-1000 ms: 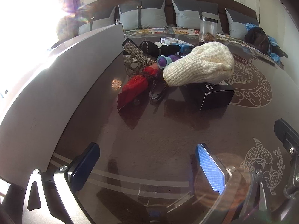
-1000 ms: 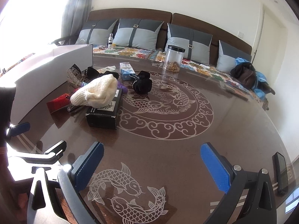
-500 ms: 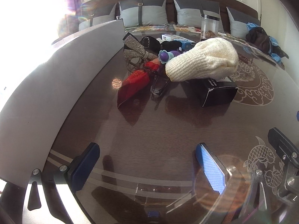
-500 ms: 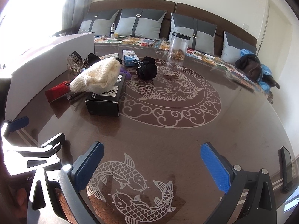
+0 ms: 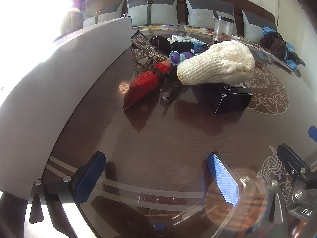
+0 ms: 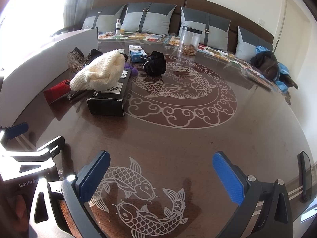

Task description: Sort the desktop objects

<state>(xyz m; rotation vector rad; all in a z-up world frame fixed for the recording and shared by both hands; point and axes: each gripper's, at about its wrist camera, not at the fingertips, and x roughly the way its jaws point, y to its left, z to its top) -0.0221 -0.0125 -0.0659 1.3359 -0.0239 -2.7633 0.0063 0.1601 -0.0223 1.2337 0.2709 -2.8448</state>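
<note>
A pile of objects lies on the dark glass table. A cream knit hat (image 5: pixel 216 63) (image 6: pixel 100 71) rests on a black box (image 5: pixel 229 98) (image 6: pixel 109 95). Beside them lie a red packet (image 5: pixel 143 85) (image 6: pixel 57 91), a glittery bow (image 5: pixel 144 48), a purple toy (image 5: pixel 176 57), glasses (image 5: pixel 168 91), a blue and white box (image 6: pixel 135 53) and a black scrunchie (image 6: pixel 155 64). My left gripper (image 5: pixel 156 170) is open and empty, short of the pile. My right gripper (image 6: pixel 161 172) is open and empty over the fish pattern.
A white storage box wall (image 5: pixel 59 75) (image 6: pixel 49 59) runs along the table's left side. A clear jar (image 6: pixel 190 40) stands at the far edge. A phone (image 6: pixel 306 174) lies at the right edge. A sofa with grey cushions (image 6: pixel 150 17) is behind the table.
Both grippers have moved forward a little toward the pile, which looks slightly nearer. Both stay open and empty.
</note>
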